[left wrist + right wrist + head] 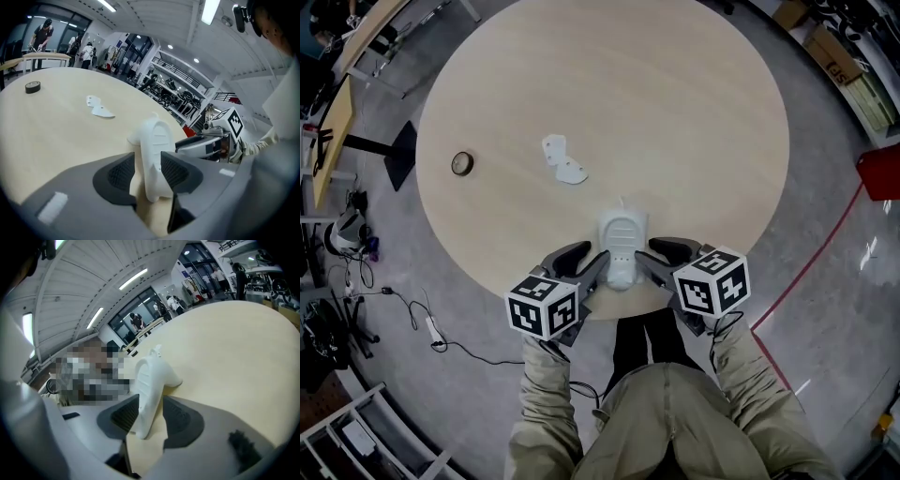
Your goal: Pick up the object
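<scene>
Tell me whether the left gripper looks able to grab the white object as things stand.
Probably yes: the white object sits between the open jaws of the left gripper, with nothing else in the gap.

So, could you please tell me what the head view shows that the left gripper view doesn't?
Head view only: the red floor line and a power strip with its cable. Left gripper view only: ceiling lights and people standing far off. Both: the white object, the tape roll and the round table.
</scene>
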The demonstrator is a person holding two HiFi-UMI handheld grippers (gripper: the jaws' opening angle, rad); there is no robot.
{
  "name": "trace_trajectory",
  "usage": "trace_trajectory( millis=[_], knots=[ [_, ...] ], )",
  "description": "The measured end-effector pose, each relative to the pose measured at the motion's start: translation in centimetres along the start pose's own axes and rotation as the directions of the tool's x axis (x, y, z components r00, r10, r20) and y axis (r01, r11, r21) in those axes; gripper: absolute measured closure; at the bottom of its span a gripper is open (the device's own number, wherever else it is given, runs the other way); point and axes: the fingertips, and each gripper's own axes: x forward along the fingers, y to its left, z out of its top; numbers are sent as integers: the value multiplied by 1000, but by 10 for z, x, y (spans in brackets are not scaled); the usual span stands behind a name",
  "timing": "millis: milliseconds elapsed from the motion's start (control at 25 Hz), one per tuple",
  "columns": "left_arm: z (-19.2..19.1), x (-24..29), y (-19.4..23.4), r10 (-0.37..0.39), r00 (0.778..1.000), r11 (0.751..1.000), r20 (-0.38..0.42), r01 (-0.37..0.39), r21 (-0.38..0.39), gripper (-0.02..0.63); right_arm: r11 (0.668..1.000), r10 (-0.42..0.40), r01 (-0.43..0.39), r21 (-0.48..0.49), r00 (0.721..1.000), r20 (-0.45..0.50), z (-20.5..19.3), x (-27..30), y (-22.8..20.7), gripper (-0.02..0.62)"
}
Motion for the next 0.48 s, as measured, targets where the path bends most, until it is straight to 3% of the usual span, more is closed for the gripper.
trace_trajectory(
  millis=[280, 480],
  knots=[
    [0, 17, 2, -78, 994, 997, -83, 76, -19, 426, 996, 46, -44, 81, 999, -21, 3, 14, -3, 442],
    [-1, 23, -2, -153, 979, 988, -132, 150, -31, 423, 994, 68, -64, 83, 997, -42, 5, 23, -4, 443]
  ],
)
